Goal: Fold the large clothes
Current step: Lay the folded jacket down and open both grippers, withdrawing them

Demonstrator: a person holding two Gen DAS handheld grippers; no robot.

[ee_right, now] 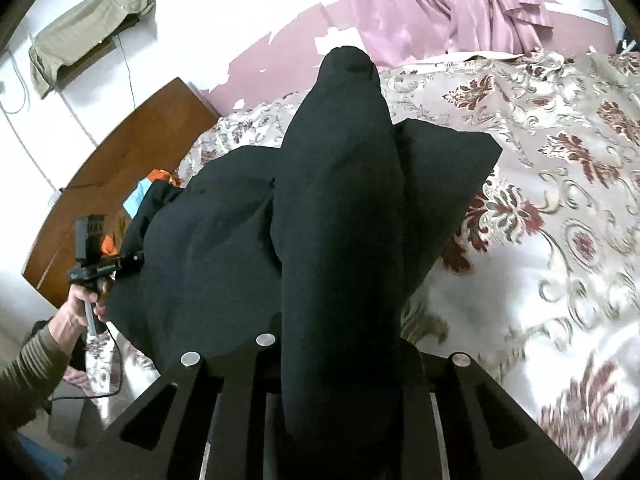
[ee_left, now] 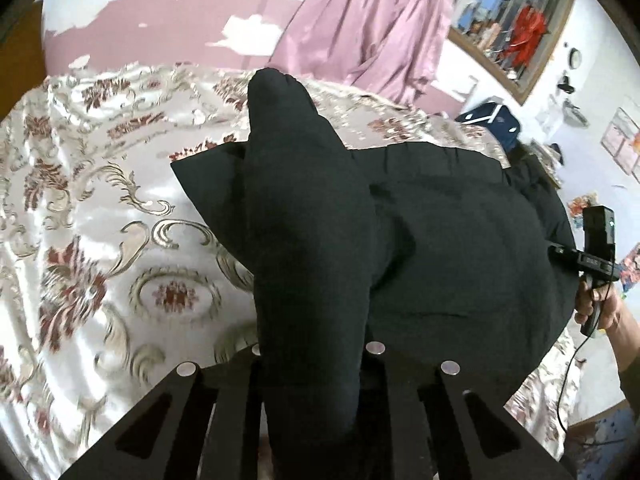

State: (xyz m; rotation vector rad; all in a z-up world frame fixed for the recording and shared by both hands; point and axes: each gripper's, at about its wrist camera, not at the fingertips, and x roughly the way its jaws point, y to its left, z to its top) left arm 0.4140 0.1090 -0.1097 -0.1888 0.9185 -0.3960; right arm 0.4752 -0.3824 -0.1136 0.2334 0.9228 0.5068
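Big black garment (ee_left: 440,240) lying on the bed (ee_left: 100,200), over the flowery bedspread, with one edge pulled up in two thick bunches. Left claw (ee_left: 316,360) pinched shut on one bunch of the black cloth, fingers hidden under it. Right claw (ee_right: 340,356) pinched shut on the other bunch in the same way, also wrapped in cloth. Seen from each side too: left claw small at the far edge in the right view, right claw (ee_left: 596,248) small at the far edge in the left view.

Best way on, probably: keep both grips tight, lift evenly, carry the edge straight across, lay it flat with no lumps. Risk of a crooked fold if one side goes faster.

Pink curtain (ee_left: 368,28) behind. Tiny print on the far claw, too blurry to read.
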